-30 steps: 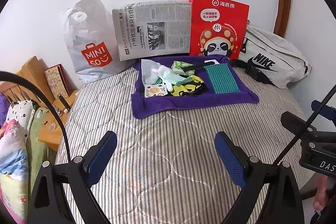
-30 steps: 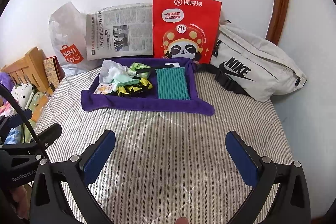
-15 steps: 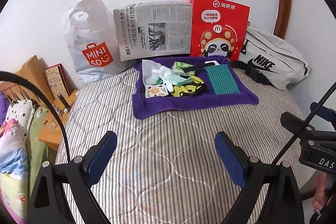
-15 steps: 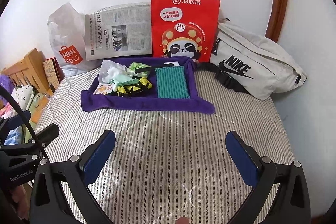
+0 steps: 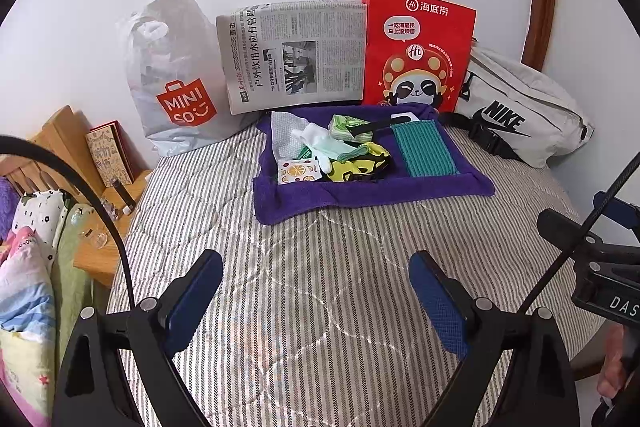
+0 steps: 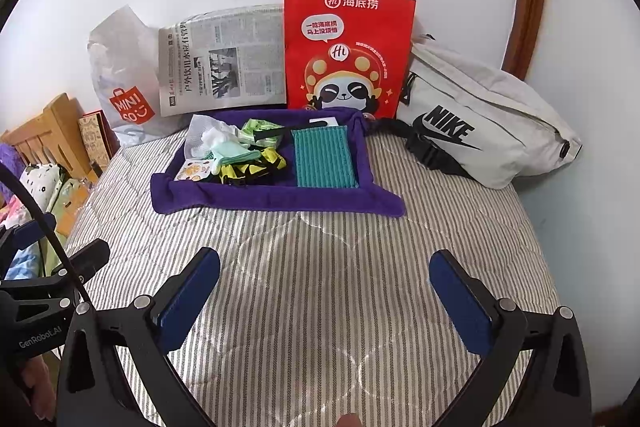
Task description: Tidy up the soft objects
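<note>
A purple towel (image 5: pixel 360 193) (image 6: pixel 276 201) lies on the striped bed near the wall. On it sit a teal ribbed cloth (image 5: pixel 422 149) (image 6: pixel 323 159), a yellow-black fabric piece (image 5: pixel 360 167) (image 6: pixel 250 169), a mint glove (image 5: pixel 328 145) (image 6: pixel 230 151), a white wipe (image 5: pixel 284 133), a green packet (image 5: pixel 348 126) and a fruit-print packet (image 5: pixel 298 171). My left gripper (image 5: pixel 316 291) is open and empty over the bed's front. My right gripper (image 6: pixel 326 291) is open and empty, well short of the towel.
Against the wall stand a Miniso plastic bag (image 5: pixel 176 83), a newspaper (image 5: pixel 296 59), a red paper bag (image 5: pixel 416 51) and a white Nike bag (image 5: pixel 520 107). A wooden headboard (image 5: pixel 52 143) and pillows (image 5: pixel 24 267) are at the left.
Both views have shifted very slightly; the towel and its items appear marginally lower and closer. Both grippers stay open.
</note>
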Tool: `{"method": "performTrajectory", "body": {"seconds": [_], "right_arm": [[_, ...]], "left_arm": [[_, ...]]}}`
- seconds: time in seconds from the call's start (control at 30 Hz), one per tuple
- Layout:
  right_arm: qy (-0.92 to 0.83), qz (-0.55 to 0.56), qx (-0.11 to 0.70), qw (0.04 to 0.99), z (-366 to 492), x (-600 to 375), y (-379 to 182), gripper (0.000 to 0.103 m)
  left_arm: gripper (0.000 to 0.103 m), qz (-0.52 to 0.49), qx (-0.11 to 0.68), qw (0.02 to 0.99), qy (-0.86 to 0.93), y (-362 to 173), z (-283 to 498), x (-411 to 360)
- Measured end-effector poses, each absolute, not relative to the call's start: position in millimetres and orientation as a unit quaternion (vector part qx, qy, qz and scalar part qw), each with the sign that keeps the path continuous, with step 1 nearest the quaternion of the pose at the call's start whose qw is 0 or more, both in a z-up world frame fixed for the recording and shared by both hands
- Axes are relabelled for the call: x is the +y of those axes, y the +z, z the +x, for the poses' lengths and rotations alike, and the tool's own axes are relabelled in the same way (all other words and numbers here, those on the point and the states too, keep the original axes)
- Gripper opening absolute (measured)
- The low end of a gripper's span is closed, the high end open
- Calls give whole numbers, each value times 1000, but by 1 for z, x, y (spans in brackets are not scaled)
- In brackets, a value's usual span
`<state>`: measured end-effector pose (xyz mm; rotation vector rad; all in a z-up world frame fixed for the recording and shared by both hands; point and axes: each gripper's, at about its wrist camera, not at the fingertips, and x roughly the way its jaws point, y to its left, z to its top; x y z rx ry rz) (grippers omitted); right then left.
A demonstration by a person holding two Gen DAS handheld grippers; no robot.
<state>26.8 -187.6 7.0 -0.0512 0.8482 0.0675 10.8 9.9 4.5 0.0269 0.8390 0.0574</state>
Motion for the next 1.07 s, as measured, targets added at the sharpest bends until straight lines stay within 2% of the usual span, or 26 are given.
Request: {"method": "performTrajectory", "body": {"seconds": [1.07], "right_arm": [[33,-26,412,910,26,-187,9,103]], "left_arm": [[96,13,406,913,26,7,17,12]]}}
